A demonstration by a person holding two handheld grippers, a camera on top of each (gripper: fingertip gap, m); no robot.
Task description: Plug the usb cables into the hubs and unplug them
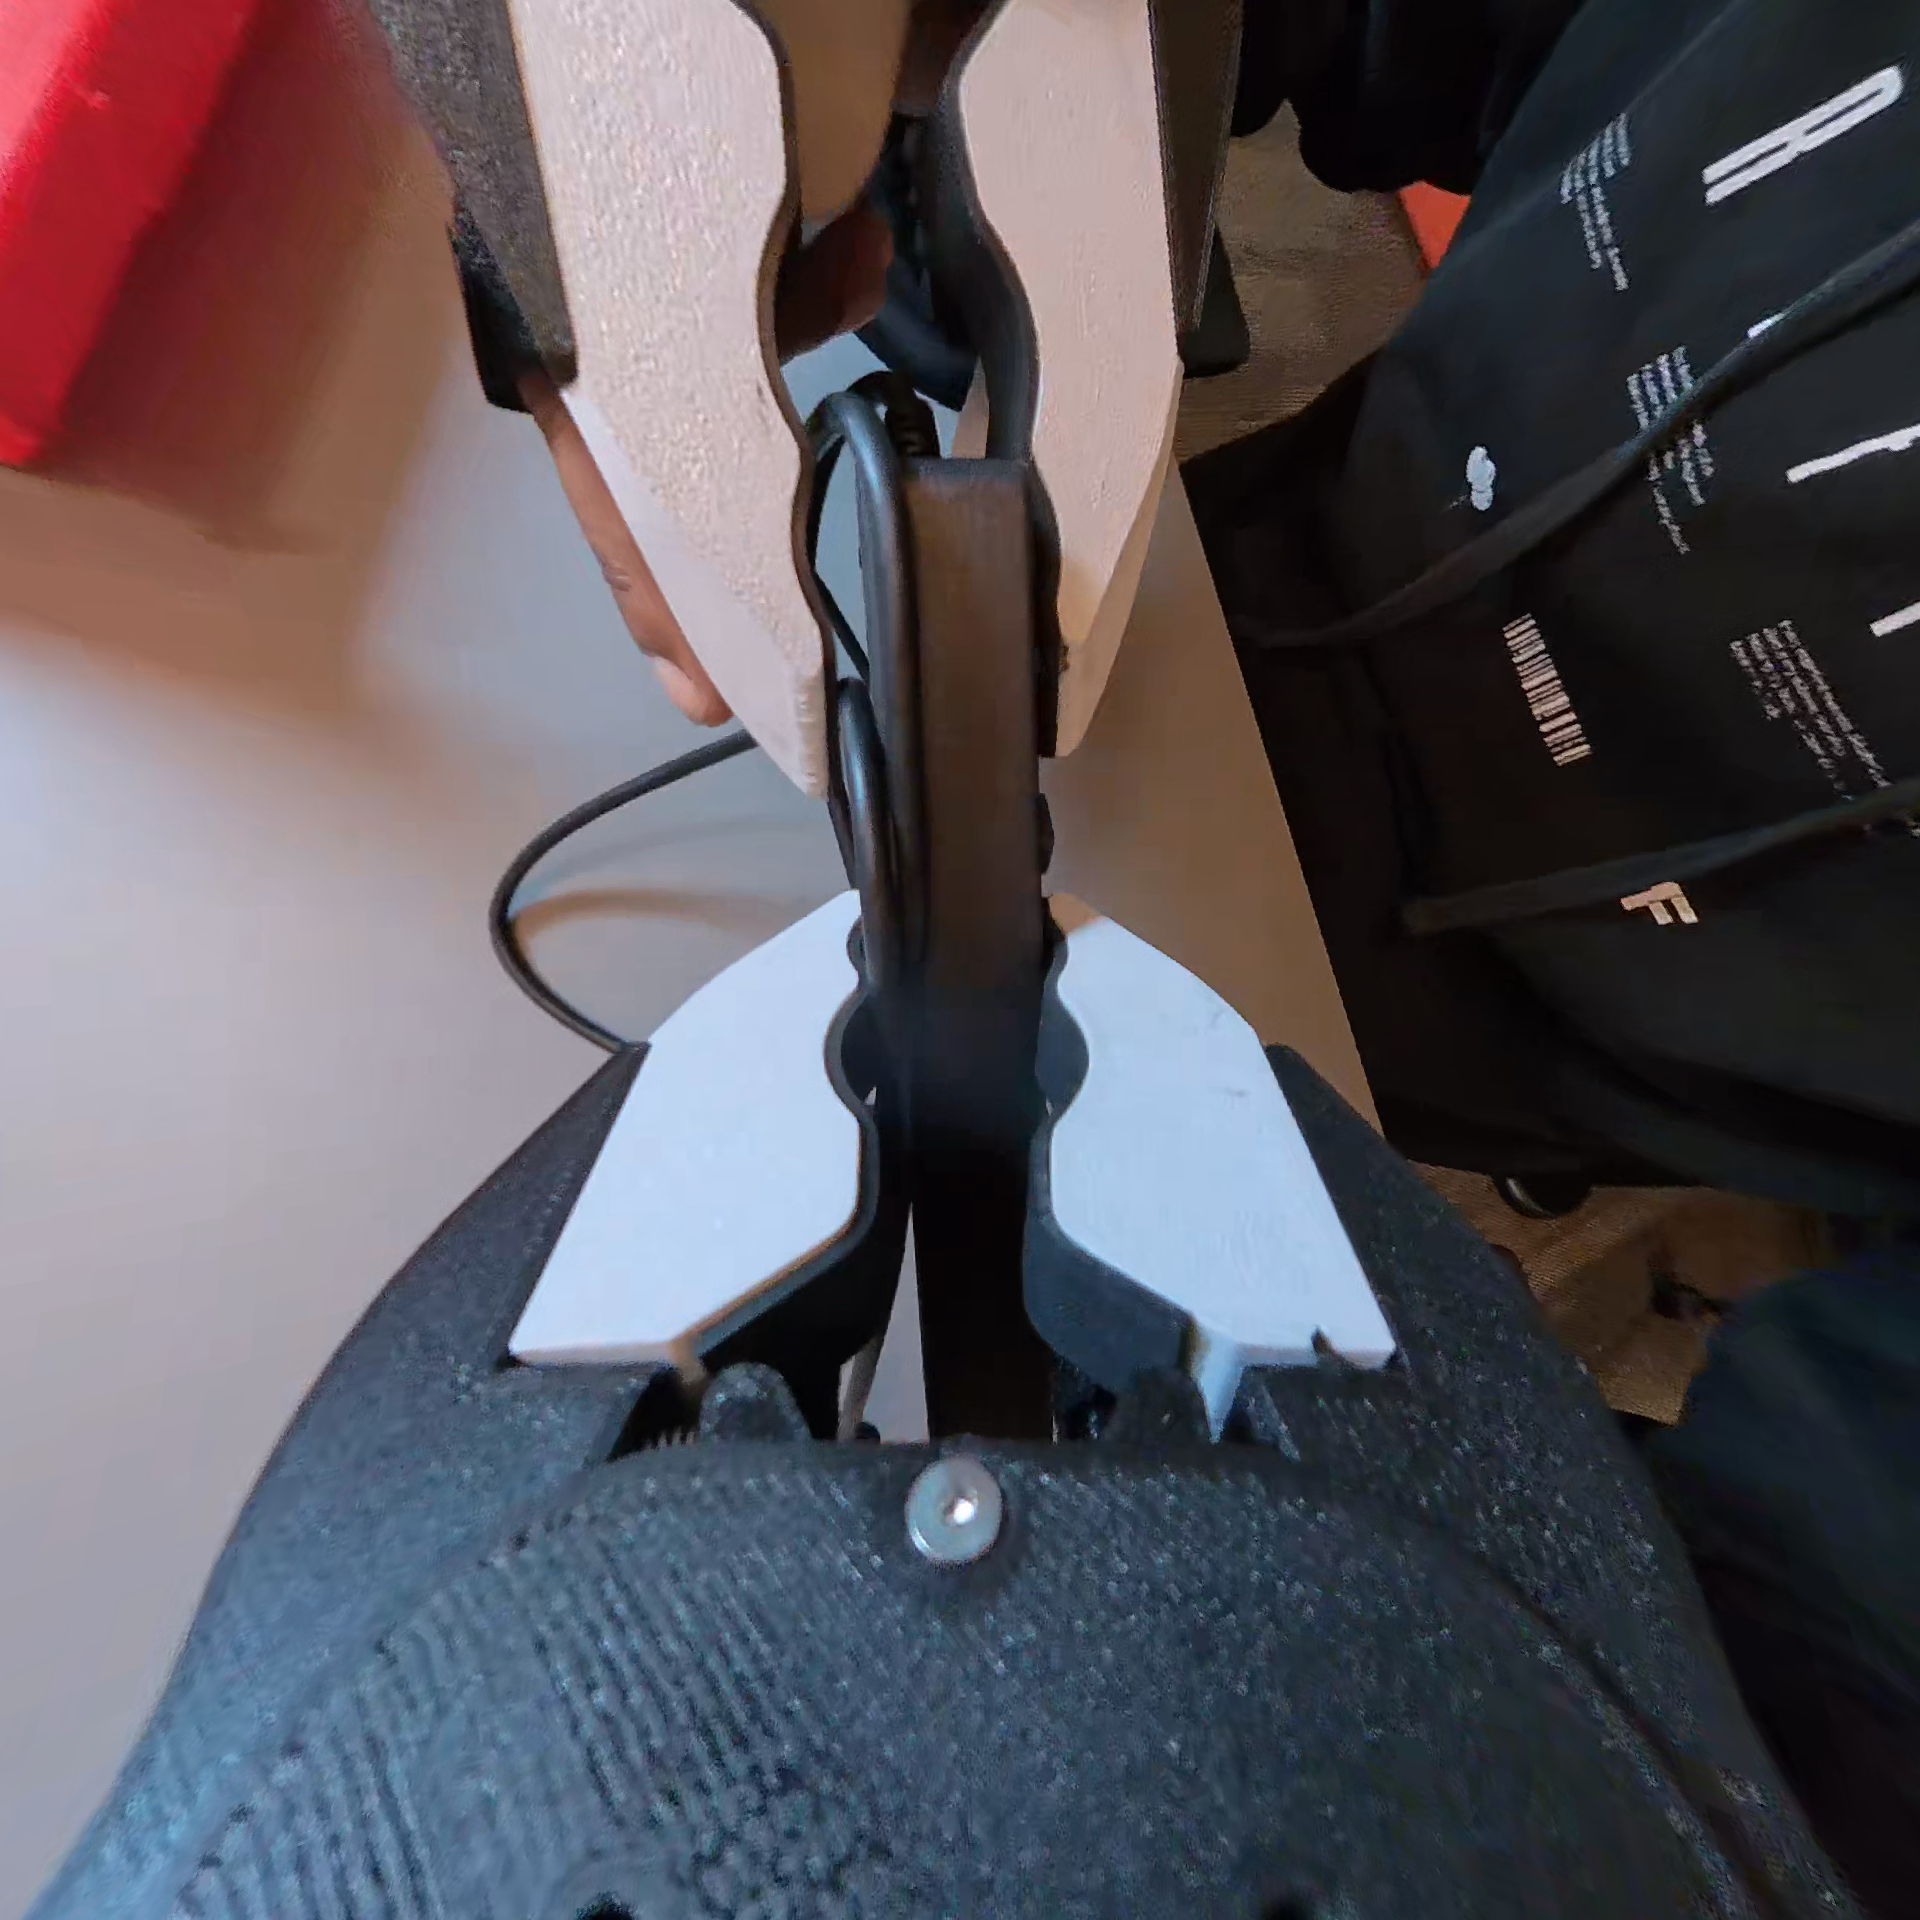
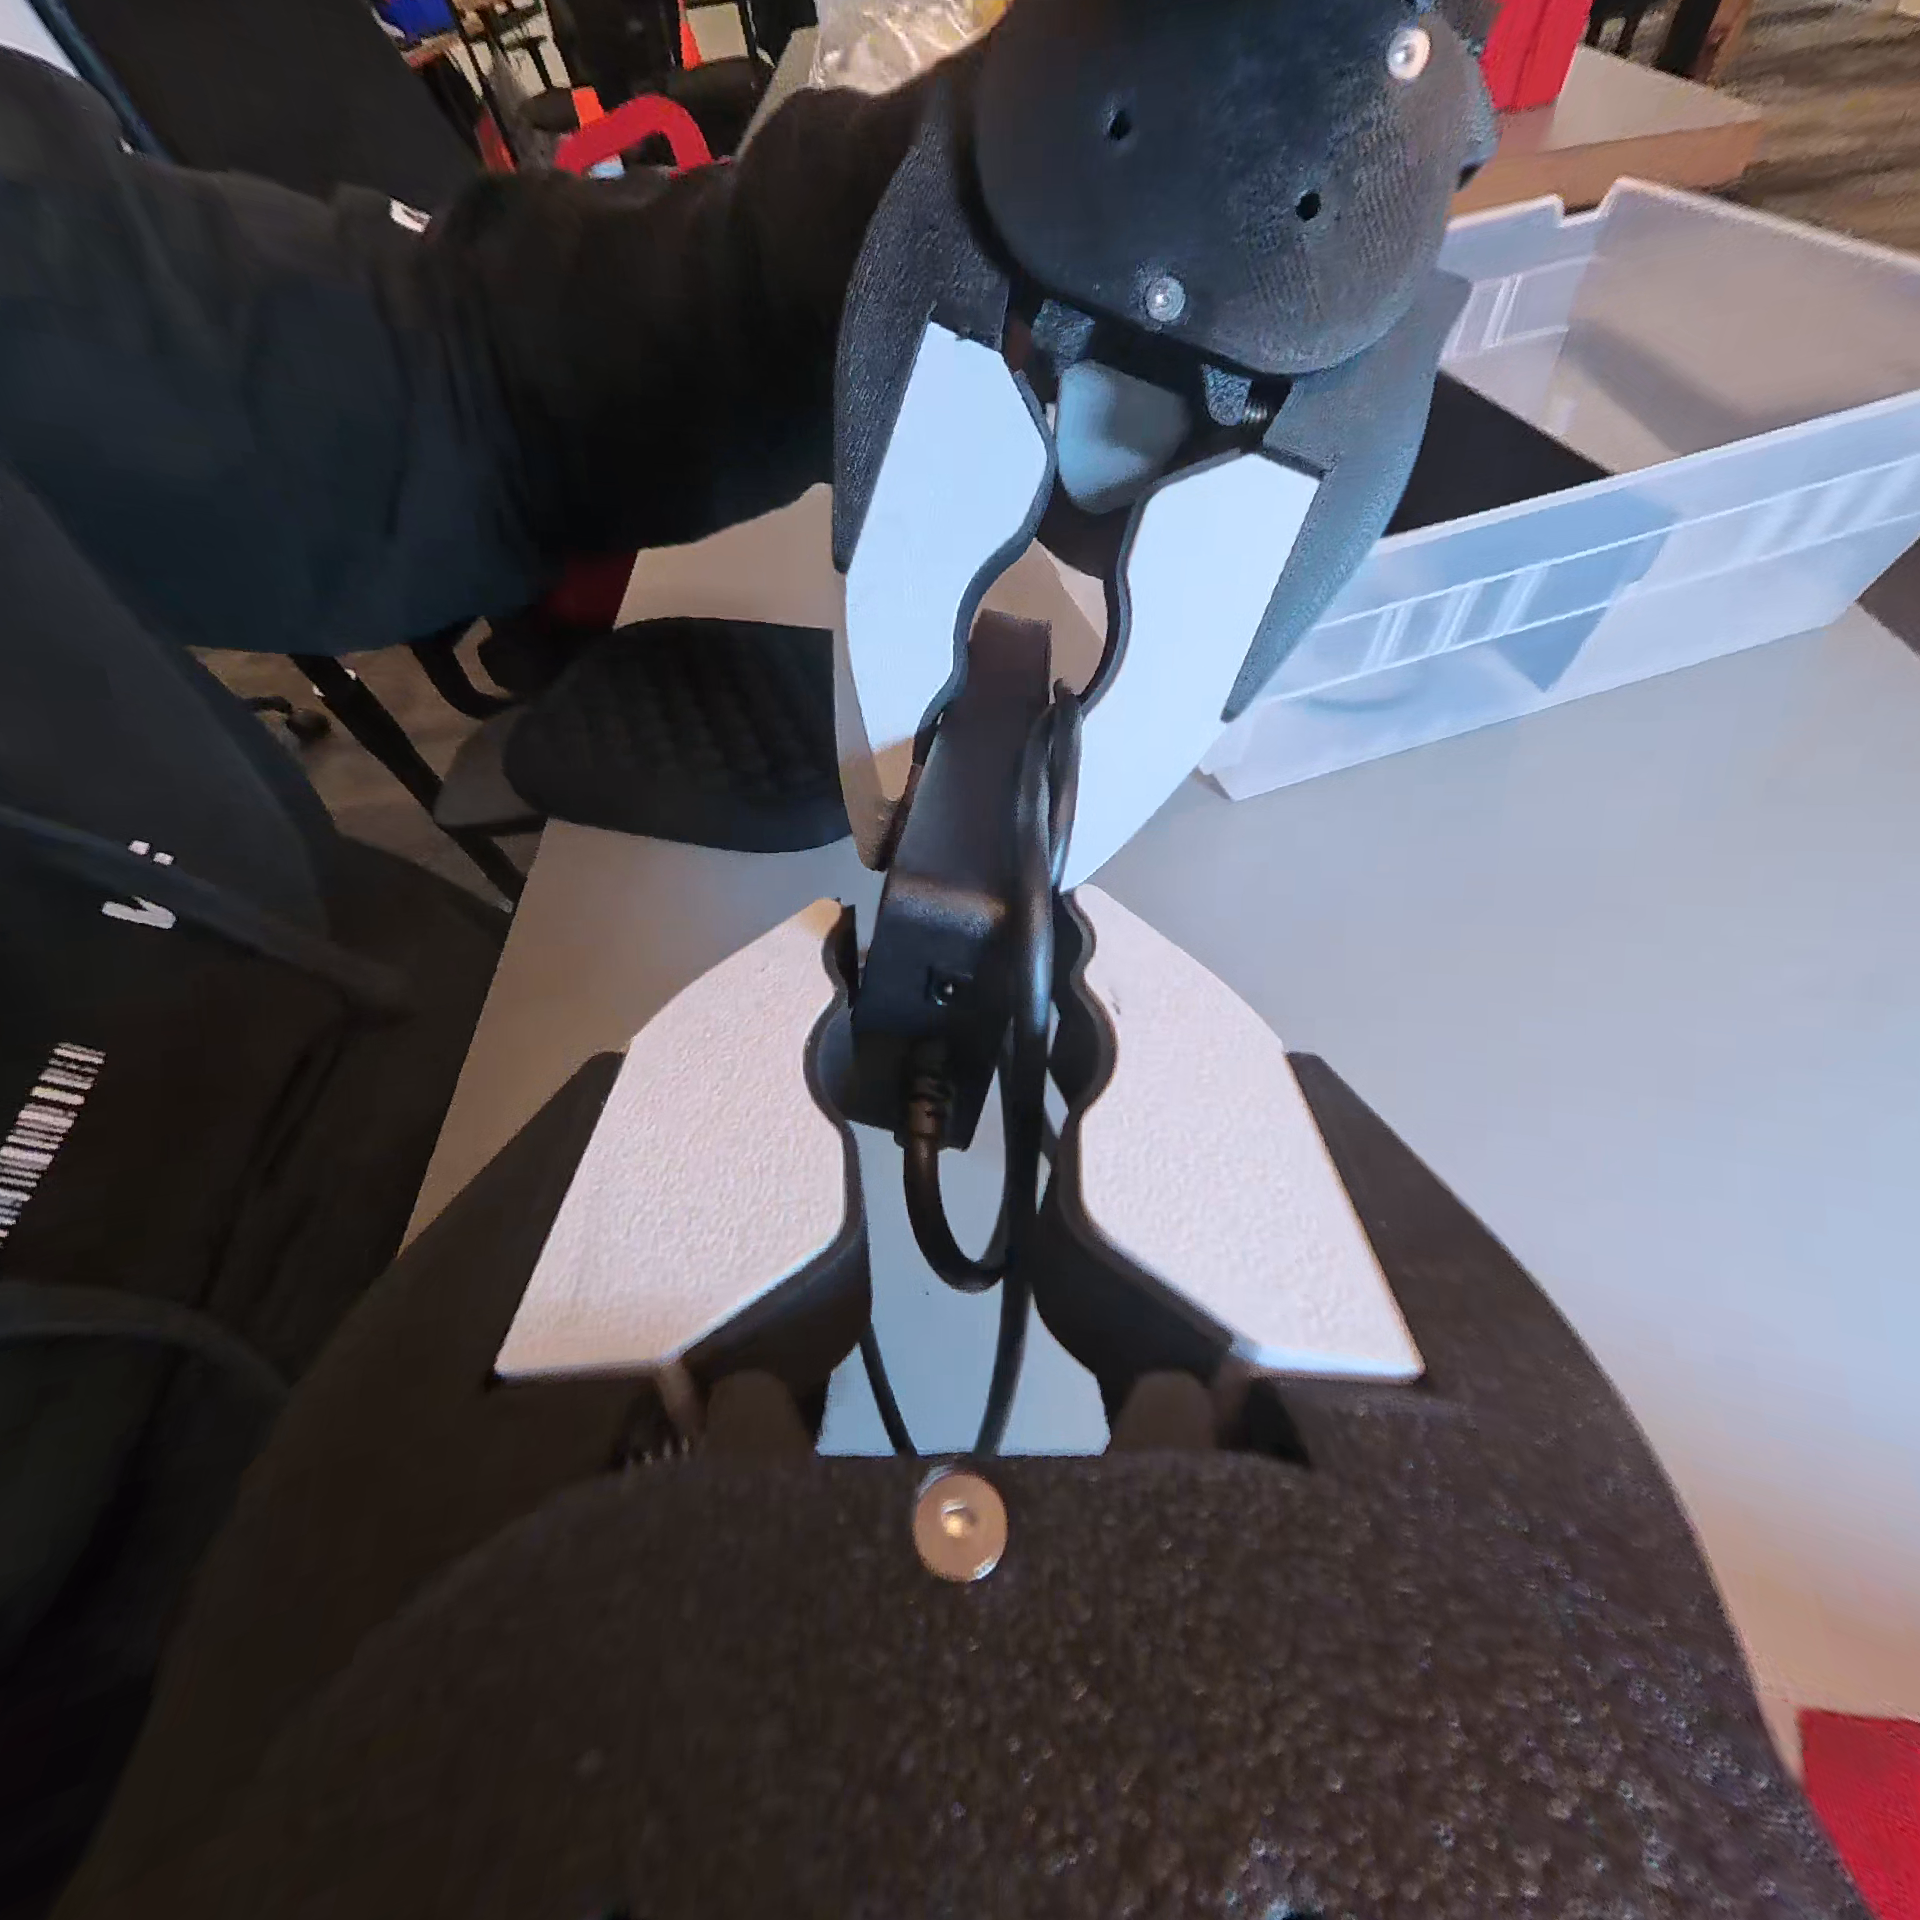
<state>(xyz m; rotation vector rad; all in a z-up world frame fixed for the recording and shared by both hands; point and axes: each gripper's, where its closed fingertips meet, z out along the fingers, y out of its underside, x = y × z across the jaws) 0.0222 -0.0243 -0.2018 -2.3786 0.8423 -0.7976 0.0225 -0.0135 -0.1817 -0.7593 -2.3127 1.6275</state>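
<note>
A black USB hub (image 1: 971,644) is held edge-up above the white table (image 1: 208,935) by both grippers, one at each end. My left gripper (image 1: 966,925) is shut on its near end. My right gripper (image 1: 940,758) faces it from above and is shut on the far end. In the right wrist view the right gripper (image 2: 956,914) clamps the hub (image 2: 956,769) at the end where its black cable (image 2: 935,1226) comes out, with a loop of cable caught between the fingers. The left gripper (image 2: 977,862) grips the opposite end. The cable (image 1: 540,935) trails down onto the table.
A clear plastic bin (image 2: 1610,540) stands on the table (image 2: 1455,1039) at the back right. A red object (image 1: 94,208) sits at the far left. A person in black printed clothing (image 1: 1558,623) is close by the table's edge. A black chair seat (image 2: 675,727) is beyond it. Both grippers' tips are close together, under 4 cm apart. Left tips and right tips are each some 20 centimetres from the red object (image 1: 94,208).
</note>
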